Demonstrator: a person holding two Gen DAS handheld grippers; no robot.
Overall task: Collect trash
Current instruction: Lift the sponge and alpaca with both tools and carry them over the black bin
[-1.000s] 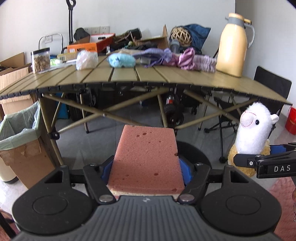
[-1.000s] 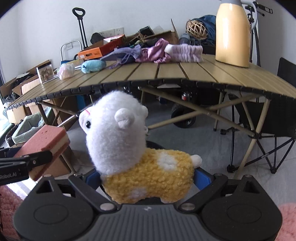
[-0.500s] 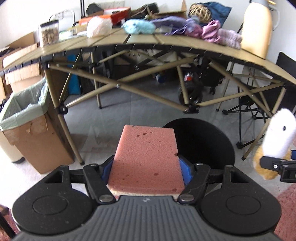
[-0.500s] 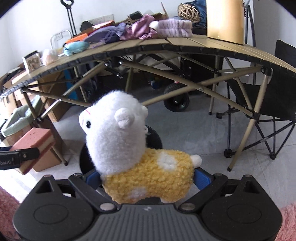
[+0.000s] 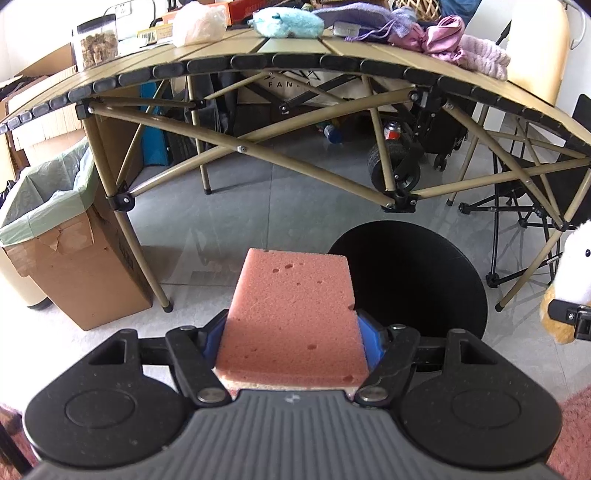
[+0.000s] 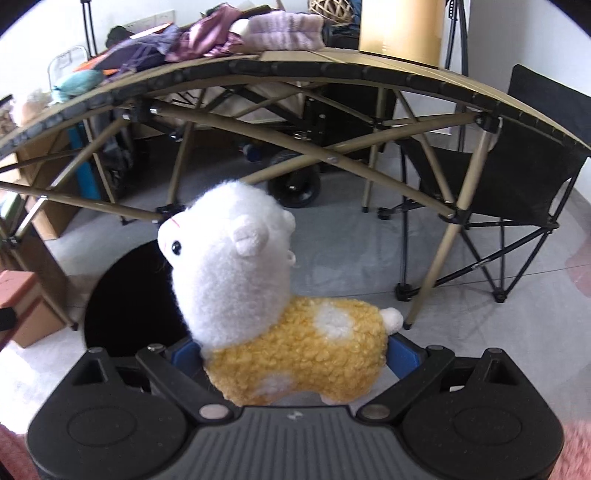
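The left gripper (image 5: 291, 332) is holding a pink sponge (image 5: 291, 314) between its blue pads, the sponge's pale underside showing at the near edge. The right gripper (image 6: 295, 358) is clamping a plush alpaca toy (image 6: 266, 314) by its yellow woolly body, the white head standing up and facing left. Both grippers are pointing steeply down toward a round black bin (image 5: 413, 280) that is sitting on the grey tiled floor, just beyond the sponge and just behind the toy.

A cardboard box lined with a pale green trash bag (image 5: 48, 192) is standing to the left, beside a leg of the folding table. In my judgement the step in hand is carrying each item to a container. Doing it well likely means bringing each gripper squarely over an opening before the jaws part, so that the light sponge and the soft toy drop inside instead of catching on a rim. Which container is meant cannot be told.

Above, the slatted tabletop (image 5: 295, 48) is carrying a clear jar of snacks (image 5: 98, 44), a light blue plush (image 5: 286, 24) and purple cloths (image 5: 443, 40).

Writing: a pale bag under the table is showing the letters "FAN" (image 5: 280, 85), the rest hidden behind a strut. No other text is readable.
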